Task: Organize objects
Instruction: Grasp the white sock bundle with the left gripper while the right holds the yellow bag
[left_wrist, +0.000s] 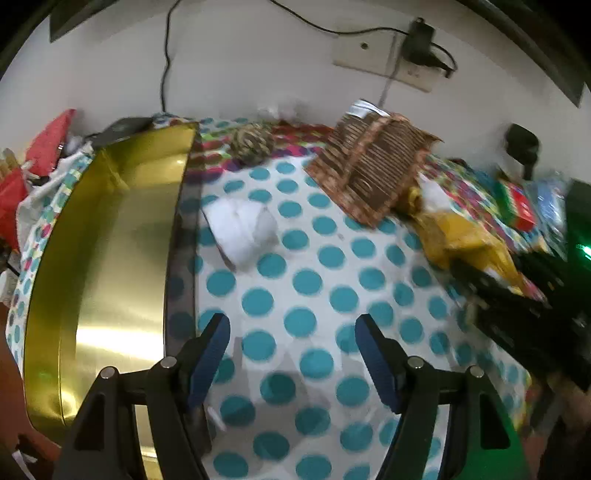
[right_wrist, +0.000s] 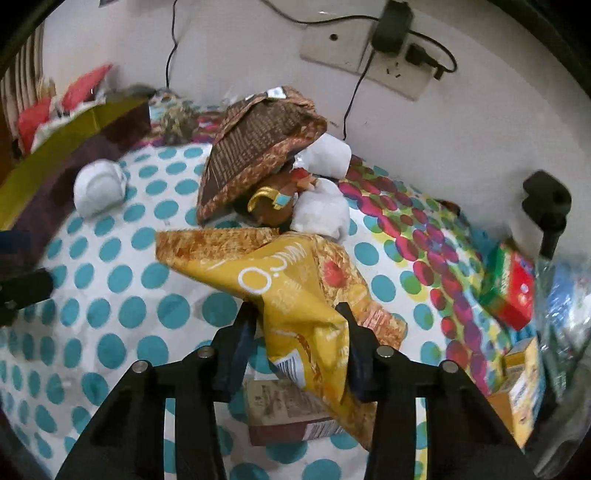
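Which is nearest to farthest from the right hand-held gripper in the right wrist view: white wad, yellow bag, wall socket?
1. Yellow bag: between the right hand-held gripper's fingers.
2. White wad: far left on the dotted cloth.
3. Wall socket: on the wall, beyond everything.

Left hand-held gripper (left_wrist: 292, 334): reaching forward, low over surface, blue-padded fingers (left_wrist: 210, 354) spreading wide apart, gripping nothing, gap between pads empty. Black linkage arms angling up from bottom edge of left wrist view.

Right hand-held gripper (right_wrist: 295, 328): pointing forward and slightly downward, fingers (right_wrist: 236, 350) closing partway, pinching yellow snack bag (right_wrist: 295, 295) from both sides, pads pressing crumpled foil. Right gripper's black body also showing blurred at right edge of left wrist view.
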